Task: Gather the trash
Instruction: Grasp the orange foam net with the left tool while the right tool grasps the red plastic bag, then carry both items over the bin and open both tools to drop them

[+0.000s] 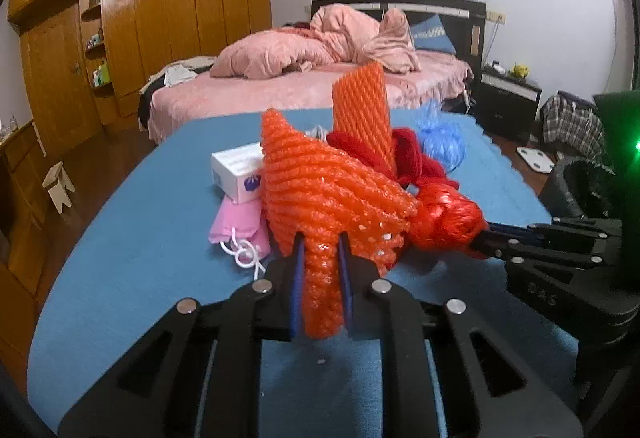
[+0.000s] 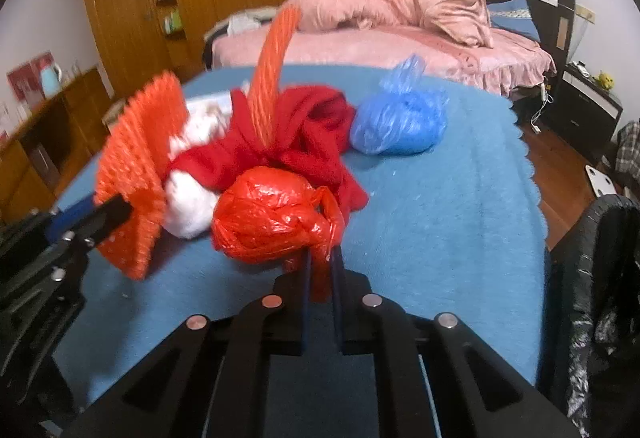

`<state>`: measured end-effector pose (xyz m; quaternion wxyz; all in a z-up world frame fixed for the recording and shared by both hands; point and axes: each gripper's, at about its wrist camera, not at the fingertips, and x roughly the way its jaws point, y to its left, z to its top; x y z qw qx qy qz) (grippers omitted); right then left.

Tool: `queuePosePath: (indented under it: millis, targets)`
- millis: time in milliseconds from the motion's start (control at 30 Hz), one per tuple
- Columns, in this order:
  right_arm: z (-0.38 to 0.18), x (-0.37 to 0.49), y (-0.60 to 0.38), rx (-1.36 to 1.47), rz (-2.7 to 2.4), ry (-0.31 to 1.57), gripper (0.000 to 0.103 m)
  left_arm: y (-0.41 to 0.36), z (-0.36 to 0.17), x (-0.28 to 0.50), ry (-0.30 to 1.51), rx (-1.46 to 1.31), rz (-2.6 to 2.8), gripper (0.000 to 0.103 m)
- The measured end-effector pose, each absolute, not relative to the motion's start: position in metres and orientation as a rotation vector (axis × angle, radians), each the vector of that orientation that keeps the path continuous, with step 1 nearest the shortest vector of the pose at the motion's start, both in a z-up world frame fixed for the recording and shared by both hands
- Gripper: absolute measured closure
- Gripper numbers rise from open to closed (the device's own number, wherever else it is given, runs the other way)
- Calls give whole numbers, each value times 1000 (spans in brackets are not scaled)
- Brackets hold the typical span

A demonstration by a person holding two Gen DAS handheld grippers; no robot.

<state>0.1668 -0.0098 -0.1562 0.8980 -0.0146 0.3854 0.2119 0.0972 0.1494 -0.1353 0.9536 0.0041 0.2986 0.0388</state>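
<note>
Meanwhile, on a blue blanket [image 1: 132,262] spread over a table, two handheld grippers each grip a piece of trash. At left, the left gripper [image 1: 320,250] pinches the narrow lower end of an orange foam net sleeve [image 1: 320,190], its blue-padded jaws pressed against both sides of the mesh. At right, the right gripper [image 2: 322,258] has its jaws drawn together on the knotted tail of a red plastic bag [image 2: 272,214], whose bulging body lies on the blanket just ahead of the fingertips. Behind these lies the rest of the heap: a second orange foam sleeve [image 1: 362,110] standing upright, a crumpled red cloth [image 2: 304,126], a tied blue plastic bag [image 2: 400,122], a white wad [image 2: 188,202], a small white box [image 1: 238,170] and a pink mask [image 1: 240,226] with white ear loops. A bin lined with a black bag [image 2: 600,278] stands off the blanket's right edge. A bed with pink bedding [image 1: 280,78] fills the background.
</note>
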Motion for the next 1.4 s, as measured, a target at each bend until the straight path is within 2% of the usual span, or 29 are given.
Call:
queuePosePath:
  millis: [533, 1167, 1233, 1267, 1300, 1333, 1367, 1400]
  targets:
    - [-115, 142, -92, 36, 302, 709, 94, 94, -102, 83, 528, 27, -62, 88]
    - [-111, 112, -285, 120, -123, 705, 93, -84, -90, 97, 508, 34, -506, 88]
    - [-113, 111, -300, 123, -152, 713, 89, -99, -92, 101, 521, 32, -550, 86]
    - [-115, 109, -304, 121, -166, 719, 87, -106, -95, 102, 530, 35, -567, 80]
    - [-117, 108, -309, 120, -178, 725, 75, -116, -98, 103, 537, 37, -590, 72]
    - [-119, 106, -313, 115, -190, 731, 59, -120, -99, 102, 541, 38, -601, 65]
    - [-121, 105, -315, 105, -205, 737, 47, -122, -101, 101, 546, 38, -613, 51]
    - [-123, 103, -316, 91, -228, 736, 25, -123, -104, 100, 548, 37, -615, 38]
